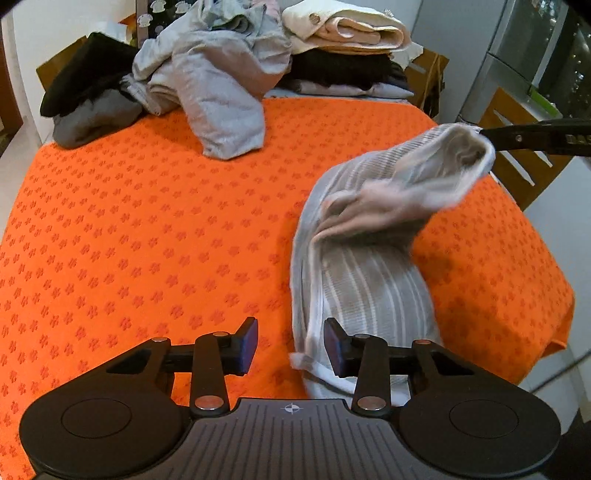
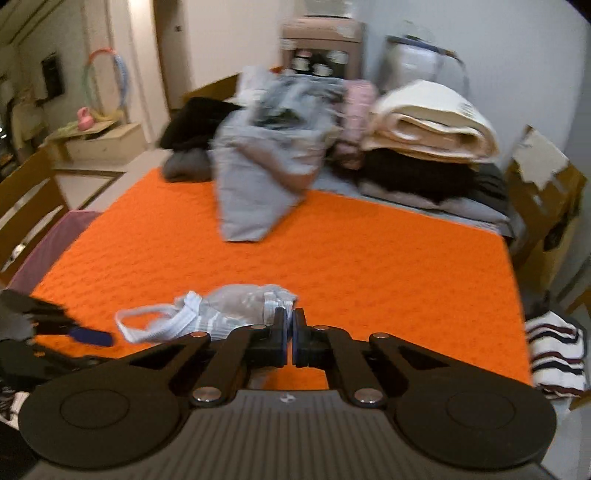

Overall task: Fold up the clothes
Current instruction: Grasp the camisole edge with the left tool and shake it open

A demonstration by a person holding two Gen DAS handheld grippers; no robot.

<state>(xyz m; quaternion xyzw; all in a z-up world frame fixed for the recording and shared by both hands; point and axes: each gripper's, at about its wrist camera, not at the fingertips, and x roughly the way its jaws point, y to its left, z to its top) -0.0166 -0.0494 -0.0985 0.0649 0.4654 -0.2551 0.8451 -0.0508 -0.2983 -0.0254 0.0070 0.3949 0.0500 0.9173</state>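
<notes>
A grey top with white stripes [image 1: 369, 280] lies on the right part of the orange tablecloth [image 1: 147, 229]. Its far end hangs lifted, pinched by my right gripper [image 1: 487, 136], which enters from the right edge. In the right wrist view that gripper [image 2: 290, 332] is shut, with the striped cloth [image 2: 236, 308] bunched just beyond its tips. My left gripper [image 1: 291, 345] hovers open over the near end of the top; the white hem lies between its jaws, close to the right pad [image 1: 334, 349], and neither pad presses it. One blue left pad [image 2: 92, 336] shows at the left of the right wrist view.
At the table's far side lie a loose grey pile [image 1: 218, 85], a black garment [image 1: 85, 74] and a folded stack topped by a cream blanket [image 1: 351, 29]. Wooden chairs [image 1: 524, 170] stand around. A striped sweater [image 2: 554, 354] rests off the right edge.
</notes>
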